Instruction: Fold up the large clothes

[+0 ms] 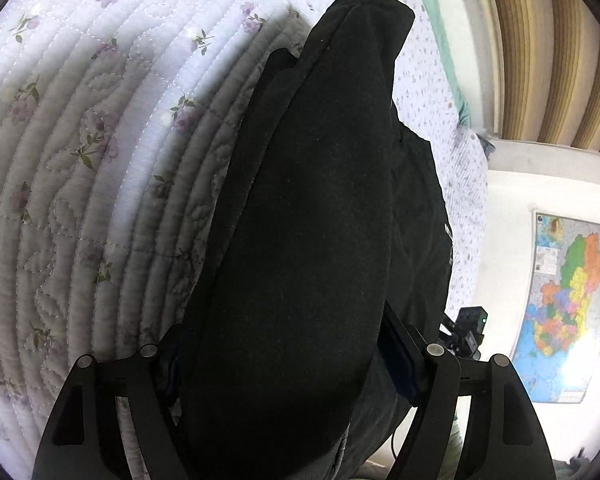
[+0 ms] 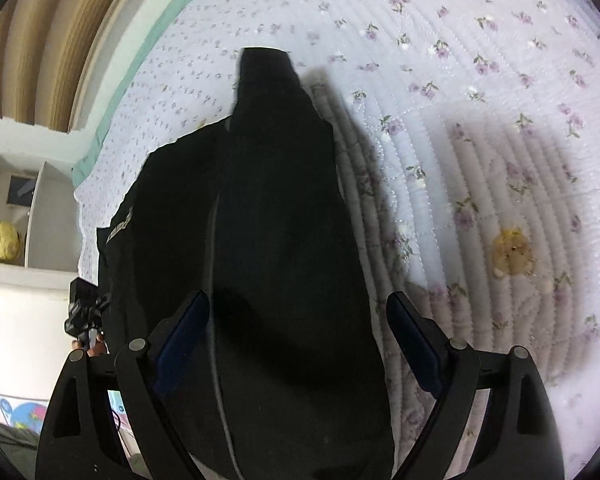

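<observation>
A large black garment point(image 1: 308, 216) lies lengthwise on the floral quilted bedspread point(image 1: 80, 128), folded into a long narrow shape. It also shows in the right wrist view point(image 2: 276, 240). My left gripper point(image 1: 288, 364) stands wide open with the garment's near end bulging between its fingers; whether the pads touch the cloth is hidden. My right gripper point(image 2: 296, 336) is wide open above the garment's near end, its blue pads point(image 2: 414, 340) apart from the cloth. The other gripper shows small at the garment's edge in each view point(image 1: 466, 334) point(image 2: 82, 312).
The bedspread point(image 2: 480, 120) spreads wide on one side of the garment. A green bed edge point(image 2: 112, 112), a wall, wooden slats point(image 1: 548, 60), a wall map point(image 1: 568, 304) and a shelf with a yellow ball point(image 2: 6, 240) lie on the other side.
</observation>
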